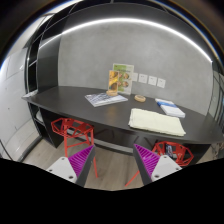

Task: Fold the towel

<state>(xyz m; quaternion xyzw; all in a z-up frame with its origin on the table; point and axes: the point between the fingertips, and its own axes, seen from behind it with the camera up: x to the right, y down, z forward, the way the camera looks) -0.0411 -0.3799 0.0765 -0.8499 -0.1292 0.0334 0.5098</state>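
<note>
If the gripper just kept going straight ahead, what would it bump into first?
Probably the front edge of the dark table, though depth is hard to judge. The open gripper points at the bare stretch between the booklet and the folded towel.

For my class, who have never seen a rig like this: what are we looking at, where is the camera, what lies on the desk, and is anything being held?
The camera rides on a hand-held gripper that a person carries; its two fingers with purple pads show at the bottom. They stand open and hold nothing. Ahead is a dark desk. On it lie a folded pale towel, a booklet, an upright leaflet by the wall, and some light items behind the towel. Red stools stand beneath the desk.
</note>
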